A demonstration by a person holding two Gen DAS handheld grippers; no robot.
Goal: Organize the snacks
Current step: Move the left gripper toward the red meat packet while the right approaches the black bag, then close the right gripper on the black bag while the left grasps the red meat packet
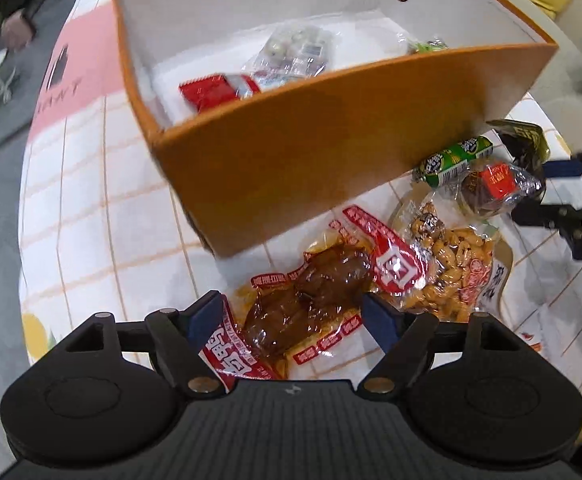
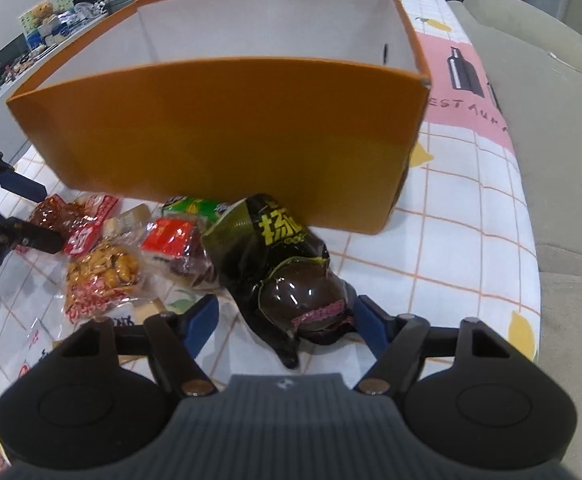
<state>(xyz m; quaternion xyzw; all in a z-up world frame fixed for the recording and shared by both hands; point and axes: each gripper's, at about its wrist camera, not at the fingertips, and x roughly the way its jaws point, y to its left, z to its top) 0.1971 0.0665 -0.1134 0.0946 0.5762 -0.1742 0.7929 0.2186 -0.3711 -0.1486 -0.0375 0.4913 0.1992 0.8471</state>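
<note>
Your left gripper (image 1: 291, 316) has its jaws spread wide, the blue pads straddling a glossy clear pouch of braised meat (image 1: 311, 300) with red printed edges; neither pad is pressing it. Your right gripper (image 2: 287, 316) is likewise wide open around a crinkled black foil pack (image 2: 275, 256) with yellow lettering and a domed clear window showing something dark brown and round.

Both packs lie on the checked tablecloth (image 2: 451, 240), just in front of the orange cardboard box (image 1: 331, 128), whose inside walls are plain white. In the box you already have a red foil sachet (image 1: 211, 90) and a clear bag of small wrapped sweets (image 1: 291, 54), resting on white paper.

Between your two packs sits the rest of the pile: a clear bag of golden coated peanuts (image 1: 451, 272), lumpy and bright; a green cylindrical roll (image 1: 455, 160) close against the box wall; and a clear-wrapped dark snack with a red label (image 1: 495, 188), touching the peanuts
</note>
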